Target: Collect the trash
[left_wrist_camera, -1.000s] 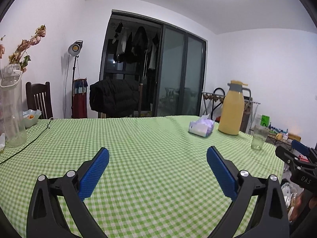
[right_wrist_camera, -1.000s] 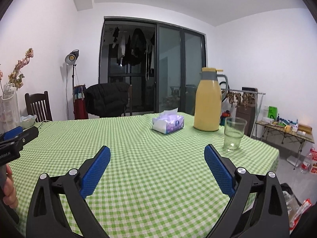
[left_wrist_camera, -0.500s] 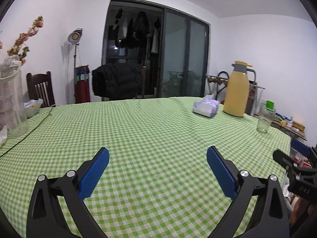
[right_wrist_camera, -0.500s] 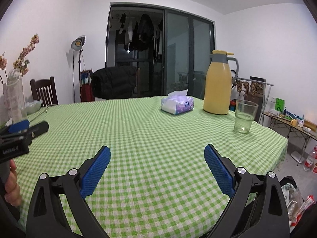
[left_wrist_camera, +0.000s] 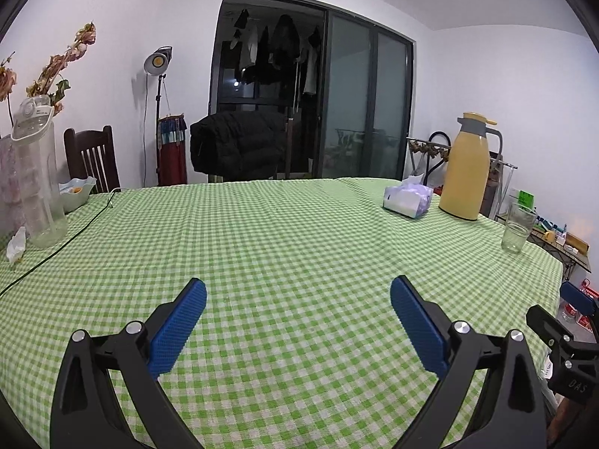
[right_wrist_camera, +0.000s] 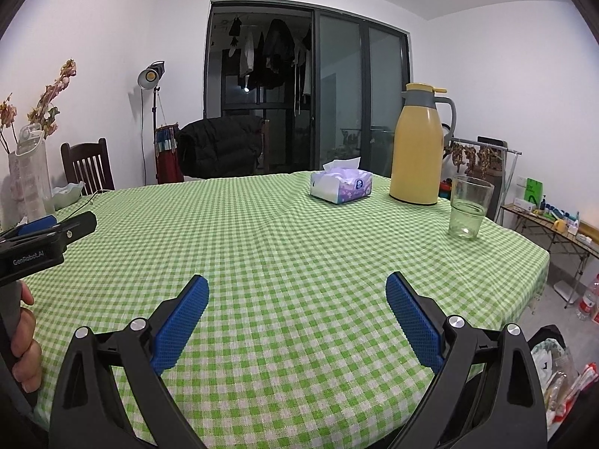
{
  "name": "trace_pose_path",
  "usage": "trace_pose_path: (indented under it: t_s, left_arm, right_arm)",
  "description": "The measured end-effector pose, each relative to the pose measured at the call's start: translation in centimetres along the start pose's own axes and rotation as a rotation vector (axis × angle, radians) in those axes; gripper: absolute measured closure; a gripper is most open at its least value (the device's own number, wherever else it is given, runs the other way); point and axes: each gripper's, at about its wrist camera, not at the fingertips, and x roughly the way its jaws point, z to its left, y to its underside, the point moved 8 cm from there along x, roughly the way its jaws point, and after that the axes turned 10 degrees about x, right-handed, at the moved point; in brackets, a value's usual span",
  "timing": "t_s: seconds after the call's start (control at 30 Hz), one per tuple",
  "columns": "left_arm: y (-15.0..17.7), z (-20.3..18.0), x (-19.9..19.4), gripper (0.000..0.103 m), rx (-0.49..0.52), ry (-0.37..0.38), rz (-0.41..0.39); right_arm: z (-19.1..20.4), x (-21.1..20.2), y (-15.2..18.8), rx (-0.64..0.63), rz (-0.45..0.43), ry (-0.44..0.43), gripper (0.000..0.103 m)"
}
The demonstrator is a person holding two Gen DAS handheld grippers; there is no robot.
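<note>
A crumpled white tissue lies at the far left of the green checked table, beside a clear bottle. My left gripper hovers open over the near part of the table with nothing between its blue pads. My right gripper is open and empty too, low over the table's near side. The left tool shows at the left edge of the right wrist view, gripped by a hand. A trash bag with wrappers sits on the floor past the table's right corner.
A tissue box, a yellow thermos jug and a glass stand at the far right of the table. A bowl and a black cable lie at the left. Chairs stand behind the table.
Both grippers have tilted slightly down and drawn back, so more of the table shows. The tissue at the far left has come into the left wrist view. Both stay open.
</note>
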Motion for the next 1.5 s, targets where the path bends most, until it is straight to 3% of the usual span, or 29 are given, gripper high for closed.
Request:
trace_pose_path:
  t_s: [1.5]
  left_arm:
    - [-0.21,0.34,0.15,0.007,0.001,0.008,0.002]
  right_arm:
    - [-0.49,-0.01,0.23,0.002,-0.002,0.010,0.011]
